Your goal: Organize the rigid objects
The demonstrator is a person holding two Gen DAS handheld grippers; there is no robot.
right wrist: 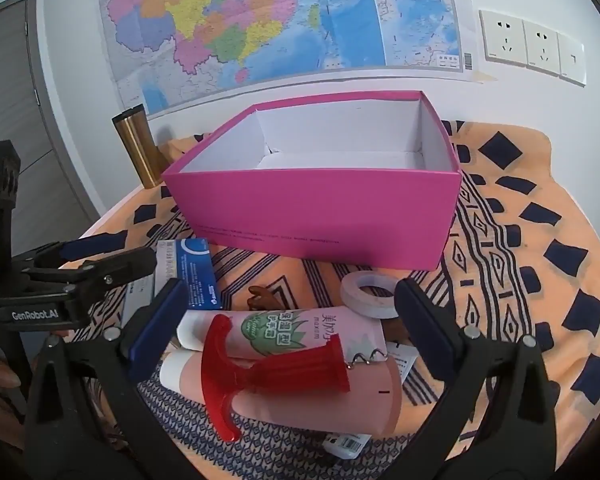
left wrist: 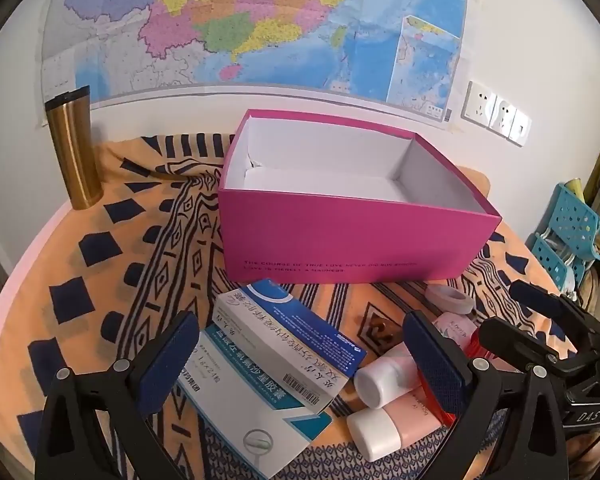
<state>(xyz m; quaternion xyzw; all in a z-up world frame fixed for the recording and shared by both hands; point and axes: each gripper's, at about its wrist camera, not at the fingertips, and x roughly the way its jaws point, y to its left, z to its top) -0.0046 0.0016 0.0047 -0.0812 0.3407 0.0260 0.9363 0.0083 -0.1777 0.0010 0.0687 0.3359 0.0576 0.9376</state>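
Left wrist view: your left gripper (left wrist: 304, 364) has its fingers spread apart, holding nothing, over two stacked medicine boxes (left wrist: 276, 356). At 3 o'clock lie two pink tubes (left wrist: 396, 400). At 12 o'clock the pink box (left wrist: 352, 240) stands open; only its white lining shows inside.

From the right wrist, your right gripper (right wrist: 292, 328) is likewise parted over the red corkscrew (right wrist: 276, 372) resting on the tubes, with a tape roll (right wrist: 370, 294) at 1 o'clock.

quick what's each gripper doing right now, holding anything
left gripper: open, holding nothing, above the blue-and-white cardboard medicine boxes.
right gripper: open, holding nothing, above the red plastic corkscrew.
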